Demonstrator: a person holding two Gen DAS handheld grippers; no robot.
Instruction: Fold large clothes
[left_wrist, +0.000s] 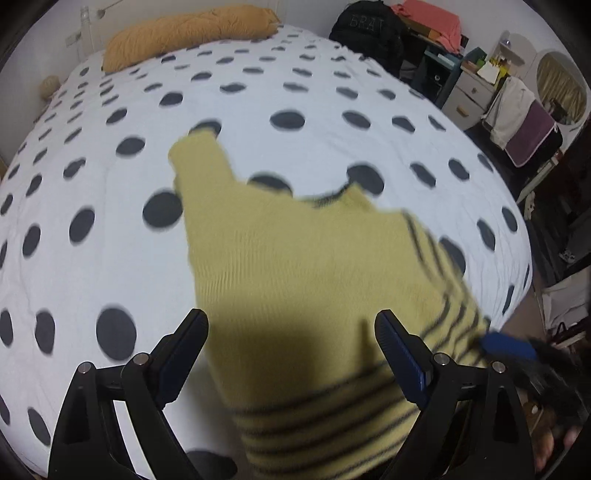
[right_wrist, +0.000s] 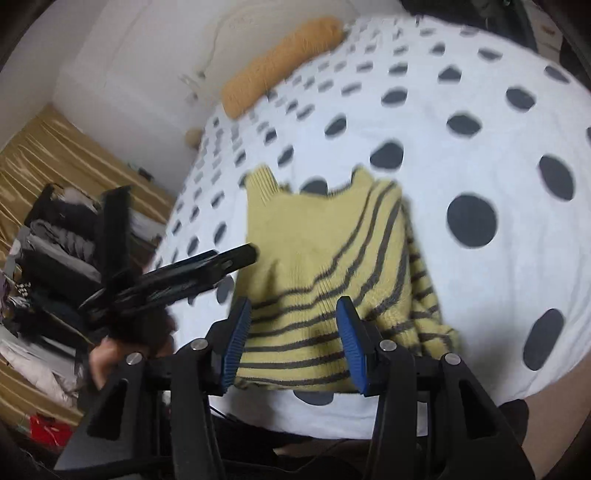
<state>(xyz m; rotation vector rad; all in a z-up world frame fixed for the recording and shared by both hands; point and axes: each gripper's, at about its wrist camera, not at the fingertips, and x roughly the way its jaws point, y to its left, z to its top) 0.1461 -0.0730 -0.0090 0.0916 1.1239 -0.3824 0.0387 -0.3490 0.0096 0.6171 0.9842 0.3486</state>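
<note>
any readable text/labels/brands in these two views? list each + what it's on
"BRAT" (faint, dark letters on dark fabric; reading likely, not certain): on the black backpack at the far side of the bed, left wrist view.
Boxes and papers on the white dresser: any print is too small to read.
Yellow striped sweater, polka-dot bedspread, both grippers: no text visible.
Right wrist view: nothing readable; the shelf clutter at left is blurred.

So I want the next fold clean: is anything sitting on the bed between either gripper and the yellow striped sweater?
Nothing visible does. The sweater lies alone on the polka-dot bedspread, right ahead of the left gripper and the right gripper, both open. The orange pillow lies at the far end.
</note>
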